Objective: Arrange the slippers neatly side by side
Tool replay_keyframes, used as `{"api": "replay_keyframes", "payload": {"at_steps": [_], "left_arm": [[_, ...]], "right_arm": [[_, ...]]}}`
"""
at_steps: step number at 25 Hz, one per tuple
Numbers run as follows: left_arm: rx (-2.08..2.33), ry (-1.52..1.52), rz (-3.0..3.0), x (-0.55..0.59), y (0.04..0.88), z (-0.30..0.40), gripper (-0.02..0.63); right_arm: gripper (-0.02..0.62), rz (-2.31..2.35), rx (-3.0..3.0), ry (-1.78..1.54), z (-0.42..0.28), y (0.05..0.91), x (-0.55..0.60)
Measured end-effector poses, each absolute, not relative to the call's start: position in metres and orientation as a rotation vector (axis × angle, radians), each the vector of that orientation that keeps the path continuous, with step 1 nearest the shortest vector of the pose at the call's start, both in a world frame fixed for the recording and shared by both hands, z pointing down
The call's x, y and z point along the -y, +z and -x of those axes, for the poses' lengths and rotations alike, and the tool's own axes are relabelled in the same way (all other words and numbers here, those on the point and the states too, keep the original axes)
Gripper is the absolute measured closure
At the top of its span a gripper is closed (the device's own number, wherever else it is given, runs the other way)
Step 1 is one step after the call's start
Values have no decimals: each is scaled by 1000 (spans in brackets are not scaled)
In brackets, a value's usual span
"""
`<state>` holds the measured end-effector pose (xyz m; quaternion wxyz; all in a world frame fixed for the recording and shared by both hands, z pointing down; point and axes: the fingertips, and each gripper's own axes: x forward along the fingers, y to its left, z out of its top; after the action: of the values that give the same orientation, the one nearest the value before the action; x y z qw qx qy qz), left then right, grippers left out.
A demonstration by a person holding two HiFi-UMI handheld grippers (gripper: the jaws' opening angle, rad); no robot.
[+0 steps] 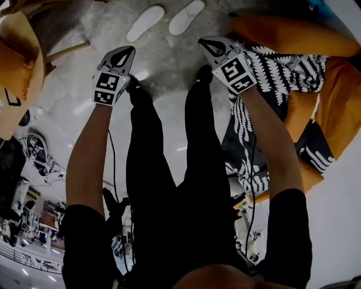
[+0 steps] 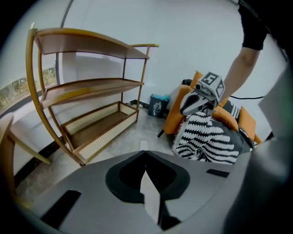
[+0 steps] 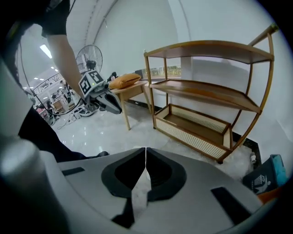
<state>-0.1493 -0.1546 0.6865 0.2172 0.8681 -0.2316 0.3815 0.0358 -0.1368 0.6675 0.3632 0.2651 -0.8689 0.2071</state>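
your left gripper (image 1: 128, 51) and right gripper (image 1: 204, 42) both have their jaws pressed together, with nothing pinched in either. both are tilted down toward the grey floor (image 1: 169, 68), one beside each of your legs. the two white slippers, one (image 1: 145, 22) just beside the other (image 1: 186, 17), lie on that floor ahead of the tips, near each other but not touching. a striped blanket (image 1: 276, 79) drapes the orange seat (image 1: 287, 34) on your right.
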Motion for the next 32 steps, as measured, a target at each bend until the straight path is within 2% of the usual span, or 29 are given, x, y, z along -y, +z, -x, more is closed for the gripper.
{"api": "replay_keyframes", "payload": {"at_steps": [8,14,25,27,28,32], "left_arm": [[779,1055,-2176,165,755,172,591],[844,1006,-2054,180,798,176,591],[578,1178,-2087,165,889,134,586],[596,1199,-2082,171,908,131,500],[602,1212,-2080,174,917,129,485],[610,1301,-2100,186,950,128,482]], "right_arm": [[563,-715,2152,684,-32,738,136],[563,-974,2032,957,-50,793,149],[563,-1032,2007,1078,-59,869,149],[563,-1024,2013,1065,-60,880,149],[563,-1020,2017,1057,-61,884,149],[563,-1008,2038,1034,-64,904,154]]}}
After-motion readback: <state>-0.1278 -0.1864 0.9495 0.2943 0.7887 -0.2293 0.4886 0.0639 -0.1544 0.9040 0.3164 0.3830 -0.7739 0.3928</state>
